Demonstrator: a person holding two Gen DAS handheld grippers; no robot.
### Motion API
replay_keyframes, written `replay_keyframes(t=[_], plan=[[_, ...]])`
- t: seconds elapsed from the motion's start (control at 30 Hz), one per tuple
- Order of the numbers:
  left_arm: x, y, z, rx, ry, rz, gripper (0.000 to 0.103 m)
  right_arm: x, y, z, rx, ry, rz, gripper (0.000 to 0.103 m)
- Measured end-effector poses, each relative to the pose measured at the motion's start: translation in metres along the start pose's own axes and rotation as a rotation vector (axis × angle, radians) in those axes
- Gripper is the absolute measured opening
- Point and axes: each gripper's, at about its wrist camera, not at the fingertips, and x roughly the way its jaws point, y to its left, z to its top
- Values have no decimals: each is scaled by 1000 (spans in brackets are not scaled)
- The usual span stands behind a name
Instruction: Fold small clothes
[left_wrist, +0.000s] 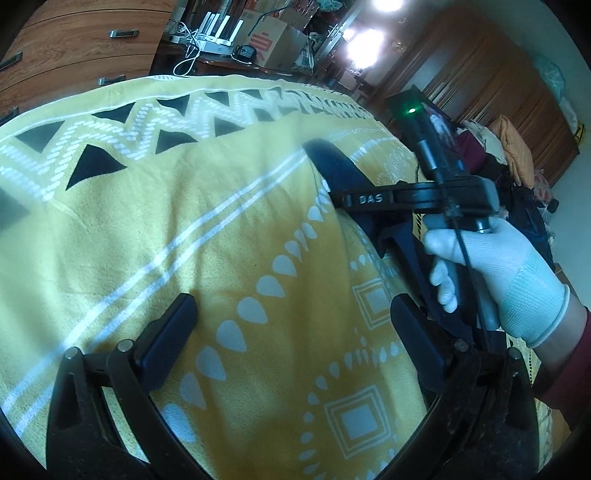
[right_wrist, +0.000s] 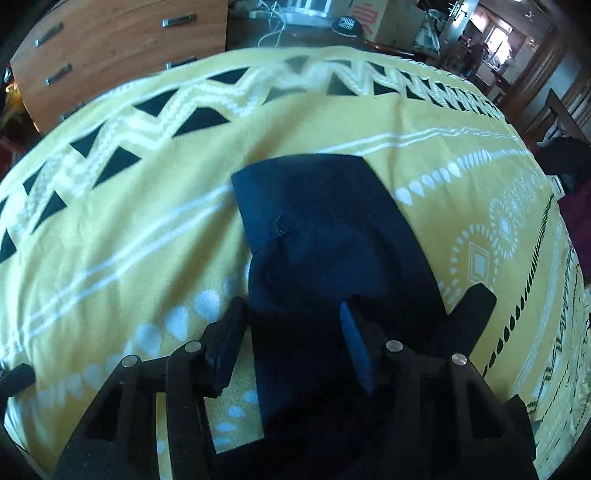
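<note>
A yellow patterned blanket (right_wrist: 110, 229) bears a navy garment (right_wrist: 332, 229) beneath both unclenched tools, wooden drawers (right_wrist: 110, 48) behind.

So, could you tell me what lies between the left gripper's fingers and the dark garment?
Only bare yellow blanket, in the left wrist view: the left gripper is open over it, and the garment lies further off.
</note>
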Motion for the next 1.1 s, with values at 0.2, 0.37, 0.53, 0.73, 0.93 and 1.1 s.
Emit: replay_keyframes(t=[0.2, 0.37, 0.53, 0.73, 0.93, 1.1], plan=[[-1, 0, -2, -3, -6, -10, 103, -1, 11, 5, 21, -6, -36, 64], [-2, 1, 0, -10, -9, -18, 103, 0, 18, 15, -46, -10, -76, 48], [-3, 4, 0, -11, -8, -23, 103, -16, 0, 16, 66, -76, 108, 5], [-2, 3, 1, -7, -5, -17, 103, -97, -54, -2, 287, -317, 352, 3], [1, 0, 1, 1, 2, -9, 103, -217, -97, -34, 340, -570, 419, 3], [4, -2, 2, 11, 11, 10, 103, -304, -153, -121, 458, -730, 359, 3]])
